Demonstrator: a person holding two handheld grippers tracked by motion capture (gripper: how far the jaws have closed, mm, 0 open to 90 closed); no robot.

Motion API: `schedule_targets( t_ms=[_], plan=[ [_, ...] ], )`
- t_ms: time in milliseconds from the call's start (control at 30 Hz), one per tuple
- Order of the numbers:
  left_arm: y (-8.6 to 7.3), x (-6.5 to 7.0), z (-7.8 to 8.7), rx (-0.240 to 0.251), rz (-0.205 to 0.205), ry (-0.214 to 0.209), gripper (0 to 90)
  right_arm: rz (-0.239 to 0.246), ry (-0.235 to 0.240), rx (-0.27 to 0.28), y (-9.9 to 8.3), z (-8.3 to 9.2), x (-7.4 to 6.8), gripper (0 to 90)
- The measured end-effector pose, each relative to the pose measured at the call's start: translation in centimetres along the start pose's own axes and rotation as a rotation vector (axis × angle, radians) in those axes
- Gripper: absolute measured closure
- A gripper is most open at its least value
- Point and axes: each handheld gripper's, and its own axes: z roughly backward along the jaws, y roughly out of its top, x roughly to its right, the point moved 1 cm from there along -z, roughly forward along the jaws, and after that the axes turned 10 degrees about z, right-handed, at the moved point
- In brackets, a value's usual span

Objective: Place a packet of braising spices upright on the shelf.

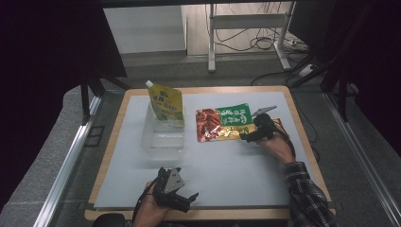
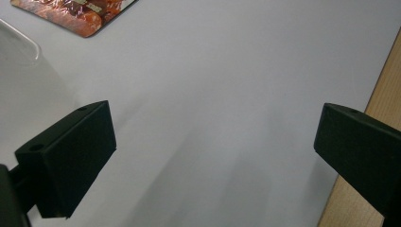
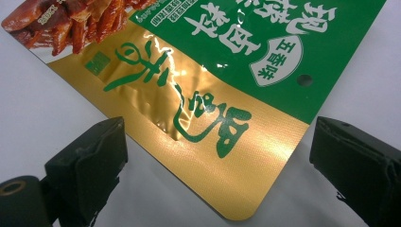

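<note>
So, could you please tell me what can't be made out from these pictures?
- Snack packet: its right end sits behind the right tool in the high view; the right gripper view's upper edge cuts it off.
- Clear container: the yellow pouch hides its far wall in the high view; whether it holds anything is unclear.
- Pouch print: too small to read.
- Left tool: the hand is cut by the high view's bottom edge.

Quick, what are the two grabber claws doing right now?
Left gripper: open, holding nothing, over the white mat.
Right gripper: open, at the snack packet's gold corner.
</note>
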Motion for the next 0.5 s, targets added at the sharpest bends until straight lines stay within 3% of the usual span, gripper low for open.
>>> schedule_targets(
  t_ms=[233, 500],
  plan=[
    [0.00, 0.04, -0.04, -0.003, -0.003, -0.001, 0.0, -0.008, -0.002, -0.021, 0.10, -0.31, -0.16, 5.0],
    [0.00, 0.07, -0.06, -0.003, -0.004, -0.001, 0.0, -0.067, -0.010, -0.038, 0.09, -0.54, 0.02, 5.3]
  ],
)
